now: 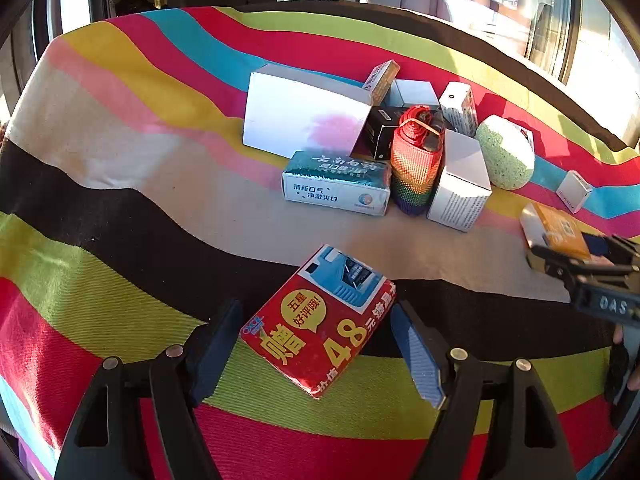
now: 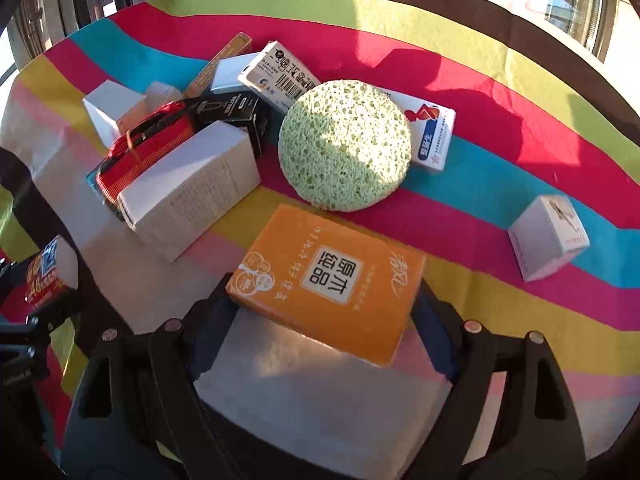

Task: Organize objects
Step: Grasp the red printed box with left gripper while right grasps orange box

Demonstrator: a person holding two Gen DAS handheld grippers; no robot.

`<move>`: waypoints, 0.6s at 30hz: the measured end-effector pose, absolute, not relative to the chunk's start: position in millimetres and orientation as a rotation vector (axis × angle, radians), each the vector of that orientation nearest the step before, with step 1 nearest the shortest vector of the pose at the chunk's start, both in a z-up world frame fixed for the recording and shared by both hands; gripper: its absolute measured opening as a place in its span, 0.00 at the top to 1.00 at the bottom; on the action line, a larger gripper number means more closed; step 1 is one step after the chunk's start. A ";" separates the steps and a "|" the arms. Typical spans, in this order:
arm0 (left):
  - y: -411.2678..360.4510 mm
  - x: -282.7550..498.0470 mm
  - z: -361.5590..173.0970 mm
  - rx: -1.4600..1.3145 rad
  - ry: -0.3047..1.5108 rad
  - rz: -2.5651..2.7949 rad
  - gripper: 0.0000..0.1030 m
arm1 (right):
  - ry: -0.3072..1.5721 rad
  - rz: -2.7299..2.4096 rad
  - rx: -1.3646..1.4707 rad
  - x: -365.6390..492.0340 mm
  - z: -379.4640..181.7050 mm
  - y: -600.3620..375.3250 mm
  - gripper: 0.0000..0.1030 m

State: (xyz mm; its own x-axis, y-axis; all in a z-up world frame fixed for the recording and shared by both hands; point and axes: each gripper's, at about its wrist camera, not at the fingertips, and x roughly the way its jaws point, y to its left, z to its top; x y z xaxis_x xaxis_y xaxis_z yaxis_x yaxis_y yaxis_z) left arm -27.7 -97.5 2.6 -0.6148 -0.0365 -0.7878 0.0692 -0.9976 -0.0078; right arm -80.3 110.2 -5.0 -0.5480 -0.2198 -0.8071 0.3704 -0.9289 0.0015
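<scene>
A red box printed with "48" (image 1: 320, 320) lies flat on the striped cloth (image 1: 120, 200), between the fingers of my left gripper (image 1: 316, 320). The jaws stand open, with a gap showing on each side of the box. In the right wrist view, my right gripper (image 2: 324, 300) is shut on an orange tissue pack (image 2: 328, 276), its fingers pressed against the pack's two sides. The left wrist view shows that same gripper (image 1: 560, 264) at the right edge, with the orange pack (image 1: 556, 232) in it. The red box (image 2: 48, 272) appears at the left edge.
Further back is a cluster: a large white box (image 1: 304, 116), a teal box (image 1: 336, 184), a rainbow strap roll (image 1: 416, 160), a white box (image 1: 460, 188), a black box (image 1: 380, 128) and a green sponge (image 2: 344, 144). A small white box (image 2: 548, 236) stands apart at the right.
</scene>
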 end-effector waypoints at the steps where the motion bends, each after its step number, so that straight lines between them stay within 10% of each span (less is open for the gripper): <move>1: -97.4 -27.6 2.5 1.350 0.058 -2.771 0.25 | 0.239 -2.493 1.269 -68.2 -4.7 113.7 0.17; 11: -97.7 -28.7 2.4 1.346 0.058 -2.768 0.26 | 0.257 -2.508 1.232 14.9 -5.3 118.8 0.17; 18: -104.9 -26.4 5.6 1.305 0.089 -2.762 0.58 | 0.247 -2.537 1.231 32.6 -5.1 127.0 0.17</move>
